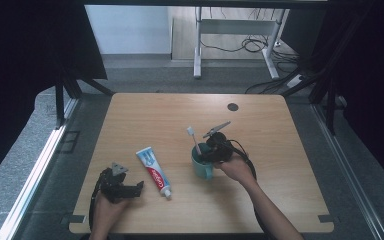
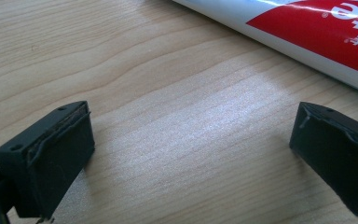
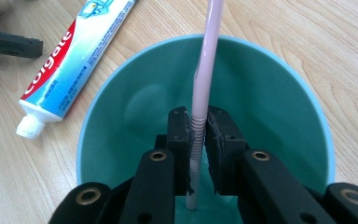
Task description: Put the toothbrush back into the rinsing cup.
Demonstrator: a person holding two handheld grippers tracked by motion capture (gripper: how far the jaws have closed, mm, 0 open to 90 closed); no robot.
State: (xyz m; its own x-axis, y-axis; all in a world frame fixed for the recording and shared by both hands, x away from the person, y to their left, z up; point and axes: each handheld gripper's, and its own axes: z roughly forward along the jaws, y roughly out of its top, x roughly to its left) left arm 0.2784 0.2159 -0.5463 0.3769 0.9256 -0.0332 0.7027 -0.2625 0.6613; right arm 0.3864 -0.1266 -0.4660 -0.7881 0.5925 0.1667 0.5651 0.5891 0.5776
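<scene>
Nearest me, I am resting the left gripper (image 1: 130,189) on the table (image 1: 280,200), jaws wide, empty. Beyond, "Colgate" is showing on the toothpaste tube (image 1: 153,172). Farther, my right gripper (image 3: 198,140) is pinching the toothbrush (image 3: 200,107) inside the teal cup (image 3: 279,102), angled downward.

A toothpaste tube (image 1: 154,172) lies flat on the wooden table (image 1: 270,130); white desk frame (image 1: 235,37) beyond.

I see the cup (image 1: 201,165) right of the table's (image 1: 130,115) middle, nearer its near edge. The toothbrush (image 1: 194,139) stands in the cup, head up, leaning left. The tube (image 1: 154,172) lies just left of the cup, cap toward the near edge. My left gripper (image 1: 127,189) rests by the near-left corner.
</scene>
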